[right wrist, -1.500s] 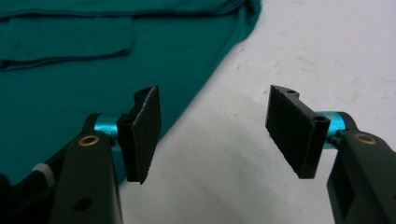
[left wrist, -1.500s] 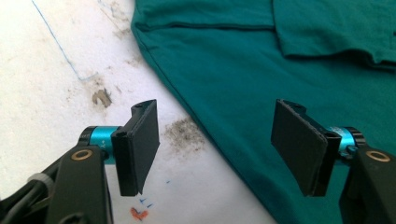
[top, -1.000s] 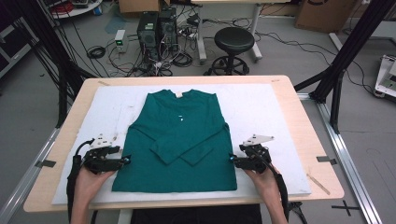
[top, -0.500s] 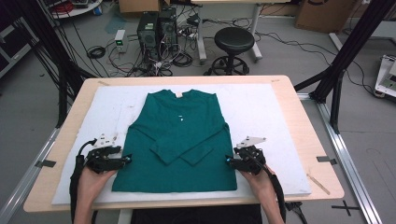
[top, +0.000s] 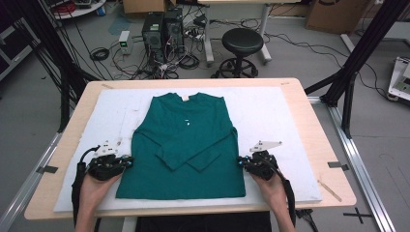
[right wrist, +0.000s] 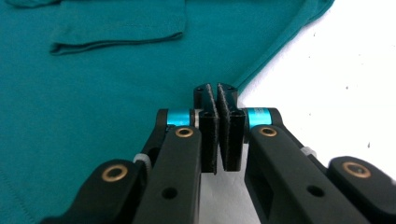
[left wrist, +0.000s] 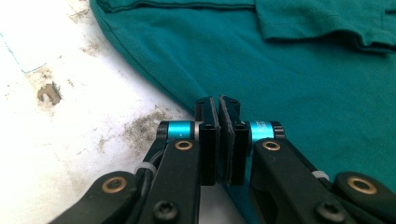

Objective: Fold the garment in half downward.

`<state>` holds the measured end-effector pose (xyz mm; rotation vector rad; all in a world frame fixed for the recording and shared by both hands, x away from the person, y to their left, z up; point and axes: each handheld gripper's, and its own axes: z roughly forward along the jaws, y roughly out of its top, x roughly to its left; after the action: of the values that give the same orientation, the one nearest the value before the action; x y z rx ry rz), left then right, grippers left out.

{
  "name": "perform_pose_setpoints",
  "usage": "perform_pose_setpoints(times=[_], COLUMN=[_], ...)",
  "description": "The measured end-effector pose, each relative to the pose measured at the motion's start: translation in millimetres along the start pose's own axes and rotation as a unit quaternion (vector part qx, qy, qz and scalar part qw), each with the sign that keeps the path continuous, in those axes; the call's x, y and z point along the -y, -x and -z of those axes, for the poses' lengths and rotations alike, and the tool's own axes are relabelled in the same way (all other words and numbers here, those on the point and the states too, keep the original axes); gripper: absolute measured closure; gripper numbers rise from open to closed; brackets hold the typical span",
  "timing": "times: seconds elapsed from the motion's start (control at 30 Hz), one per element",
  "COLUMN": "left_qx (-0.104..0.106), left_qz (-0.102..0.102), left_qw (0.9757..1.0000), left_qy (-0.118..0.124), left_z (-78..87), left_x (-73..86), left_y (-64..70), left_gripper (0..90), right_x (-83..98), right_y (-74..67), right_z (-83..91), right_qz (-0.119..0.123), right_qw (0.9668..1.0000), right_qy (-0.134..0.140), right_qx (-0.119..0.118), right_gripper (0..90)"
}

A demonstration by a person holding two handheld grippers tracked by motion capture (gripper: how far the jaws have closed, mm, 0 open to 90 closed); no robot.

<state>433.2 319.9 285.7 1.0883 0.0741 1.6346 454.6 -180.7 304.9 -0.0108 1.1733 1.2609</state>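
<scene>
Both grippers have just been closing, and you've nipped cloth on each side; from the high view your left gripper [top: 126, 163] sits at the left side seam of the long-sleeved green cotton shirt [top: 186, 145], your right gripper [top: 241, 162] at the right seam, the shirt lying flat on the white foam board [top: 285, 116] with sleeves folded in. Left gripper view: pads together on the shirt's edge [left wrist: 218, 122]. Right gripper view: pads pinched on the opposite edge [right wrist: 218, 112]. You look set to lift and fold.
</scene>
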Motion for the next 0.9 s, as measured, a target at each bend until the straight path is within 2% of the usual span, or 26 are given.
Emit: perform_pose_setpoints(times=[0.13, 0.27, 0.57, 0.8, 0.9], left_qx=[0.005, 0.015, 0.030, 0.046, 0.062], left_qz=[-0.008, -0.014, -0.037, -0.041, -0.038], left_qw=[0.9999, 0.9996, 0.9983, 0.9971, 0.9964], left_qy=[0.006, 0.019, 0.032, 0.045, 0.045], left_z=[3.5, 8.8, 23.6, 31.3, 35.7], left_x=[3.1, 7.9, 14.8, 22.0, 28.3], left_y=[1.7, 6.3, 25.9, 36.1, 40.4], left_gripper=[86.5, 86.4, 86.4, 86.4, 86.4], right_x=[2.0, 5.9, 22.1, 36.2, 44.3], right_y=[0.2, 0.6, -11.5, -18.9, -21.9], right_z=[5.0, 12.4, 34.9, 44.8, 50.3], right_qz=[0.001, 0.002, 0.013, 0.013, 0.008], right_qw=[1.0000, 0.9999, 0.9998, 0.9998, 0.9997], right_qy=[-0.004, 0.002, 0.007, 0.007, 0.008], right_qx=[-0.003, -0.010, -0.014, -0.016, -0.021], right_gripper=[89.0, 89.0, 88.9, 88.9, 88.8])
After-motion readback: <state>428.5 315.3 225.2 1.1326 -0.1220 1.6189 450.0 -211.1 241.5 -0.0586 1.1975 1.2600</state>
